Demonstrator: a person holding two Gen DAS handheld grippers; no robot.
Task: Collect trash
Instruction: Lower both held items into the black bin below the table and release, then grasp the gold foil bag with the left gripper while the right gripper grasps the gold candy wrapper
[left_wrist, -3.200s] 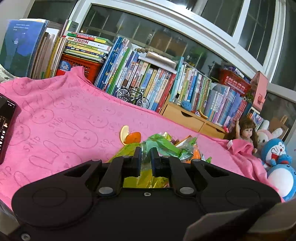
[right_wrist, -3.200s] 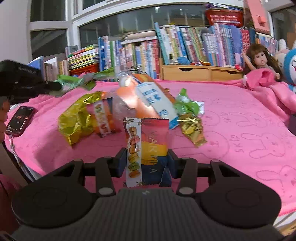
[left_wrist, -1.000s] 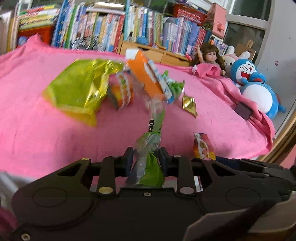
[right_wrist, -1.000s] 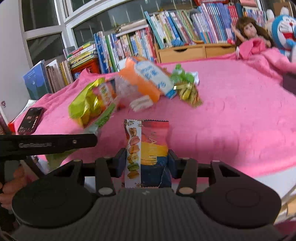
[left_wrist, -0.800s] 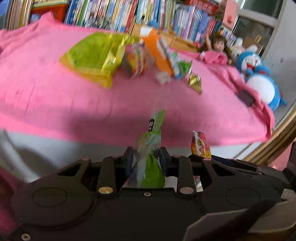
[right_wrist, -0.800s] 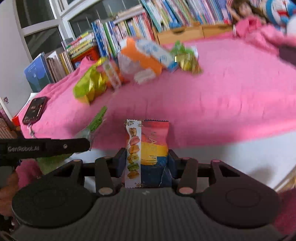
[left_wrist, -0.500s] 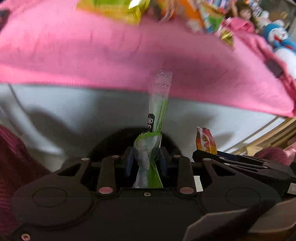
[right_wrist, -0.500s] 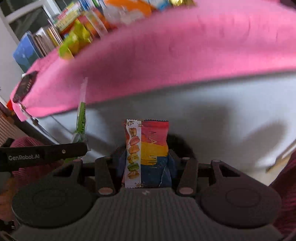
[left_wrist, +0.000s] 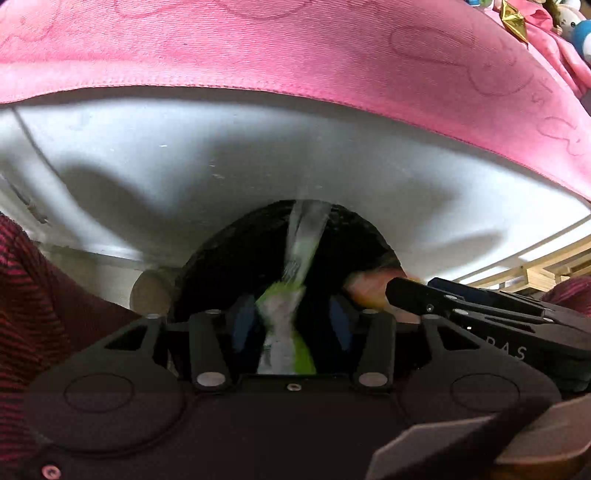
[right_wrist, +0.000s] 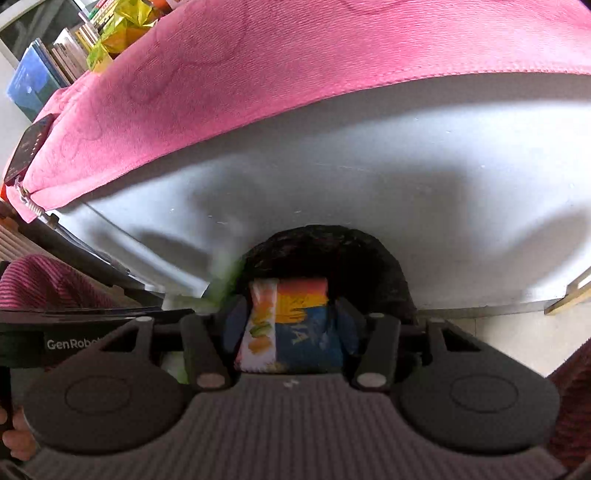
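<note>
A black bin (left_wrist: 229, 258) sits on the floor below the table edge, its dark round mouth facing both cameras; what lies inside is lost in shadow. Above it hangs the pink cloth (left_wrist: 295, 48) over the white table front (left_wrist: 147, 166).

The left gripper (left_wrist: 291, 325) is spread: its blue pads (left_wrist: 243, 325) stand clear on either side of the green wrapper (left_wrist: 286, 325), which sits blurred between them over the bin mouth, its clear tail reaching up across the rim. Whether either pad touches it cannot be told. The right gripper (right_wrist: 291, 328) has its jaws spread too; the snack packet (right_wrist: 291, 325), pink, yellow and blue with a white strip, sits between the pads just in front of the bin (right_wrist: 369, 251), and any contact is hard to make out.

In the left view the right gripper (left_wrist: 406, 291) juts in from the right with a blurred orange-pink shape beside it. More wrappers (right_wrist: 122, 26) lie far back on the cloth, mostly cut off. A phone (right_wrist: 29, 147) rests at the cloth's left edge. Striped sleeves (left_wrist: 33, 295) fill the corners.
</note>
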